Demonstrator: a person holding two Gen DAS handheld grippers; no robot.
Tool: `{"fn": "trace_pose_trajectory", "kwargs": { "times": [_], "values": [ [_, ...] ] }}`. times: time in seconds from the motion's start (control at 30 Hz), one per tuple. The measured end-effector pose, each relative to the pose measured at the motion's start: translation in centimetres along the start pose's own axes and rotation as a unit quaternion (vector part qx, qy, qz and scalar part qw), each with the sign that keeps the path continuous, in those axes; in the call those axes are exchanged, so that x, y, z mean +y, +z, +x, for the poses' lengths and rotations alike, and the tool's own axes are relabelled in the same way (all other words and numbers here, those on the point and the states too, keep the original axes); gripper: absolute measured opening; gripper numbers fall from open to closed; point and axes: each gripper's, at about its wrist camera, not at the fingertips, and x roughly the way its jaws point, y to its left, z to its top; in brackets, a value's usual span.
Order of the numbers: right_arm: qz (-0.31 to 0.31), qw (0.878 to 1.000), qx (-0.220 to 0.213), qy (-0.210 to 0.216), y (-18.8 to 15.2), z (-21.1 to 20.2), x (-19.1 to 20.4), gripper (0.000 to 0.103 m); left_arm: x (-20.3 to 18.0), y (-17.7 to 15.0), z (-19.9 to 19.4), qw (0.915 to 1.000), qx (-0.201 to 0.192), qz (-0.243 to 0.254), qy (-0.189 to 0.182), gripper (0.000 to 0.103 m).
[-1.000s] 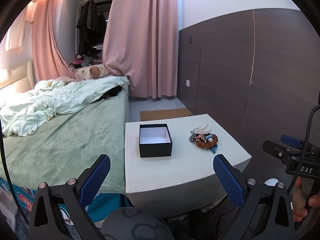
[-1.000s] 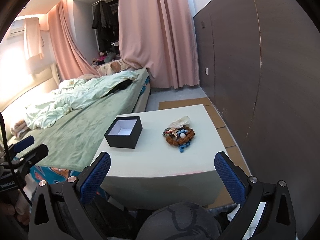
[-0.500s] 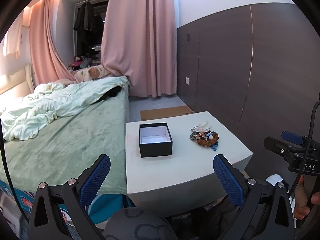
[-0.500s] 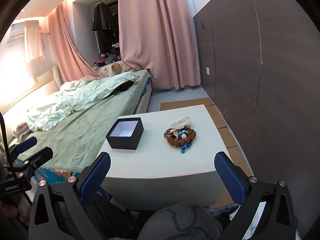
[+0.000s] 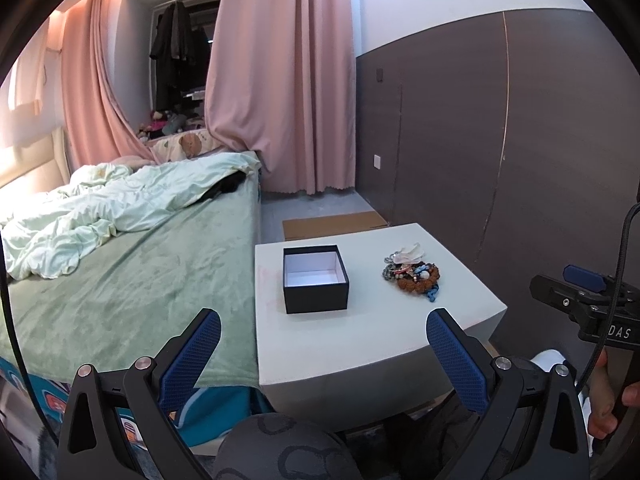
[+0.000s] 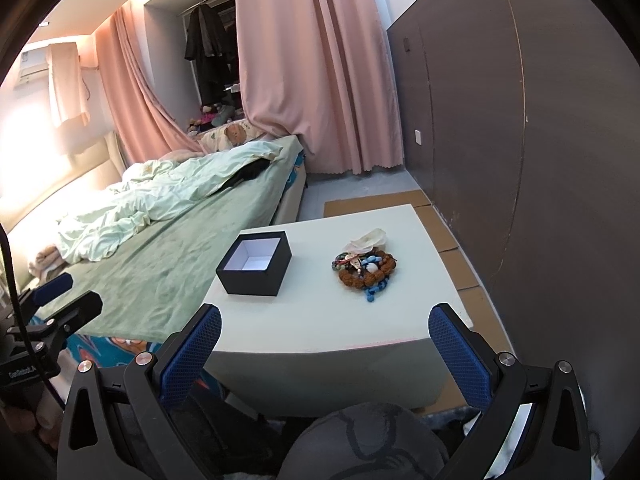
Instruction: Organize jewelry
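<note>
An open black box [image 5: 315, 279] with a white inside stands on a white table [image 5: 360, 336]. It also shows in the right wrist view [image 6: 255, 268]. A pile of jewelry [image 5: 413, 272] with brown bead bracelets, blue beads and a pale shell-like piece lies to the right of the box, also in the right wrist view [image 6: 366, 266]. My left gripper [image 5: 323, 338] is open and empty, short of the table's near edge. My right gripper [image 6: 325, 338] is open and empty, also before the near edge.
A bed [image 5: 132, 264] with a green cover and a rumpled quilt runs along the table's left side. A dark panelled wall [image 5: 500, 152] stands to the right. Pink curtains [image 5: 284, 80] hang behind. Cardboard [image 6: 452, 248] lies on the floor by the wall.
Both grippers have drifted slightly toward the table, so the box and jewelry look a little nearer. Both stay open and empty.
</note>
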Motion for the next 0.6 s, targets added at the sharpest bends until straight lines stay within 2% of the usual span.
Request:
{"fn": "trace_pose_trajectory", "kwargs": {
  "times": [0.6],
  "values": [
    [0.005,1.0,0.011,-0.009,1.0,2.2,-1.9,0.103,-0.8,1.6,2.4,0.9997,0.008,0.008,-0.023,0.103]
  ]
}}
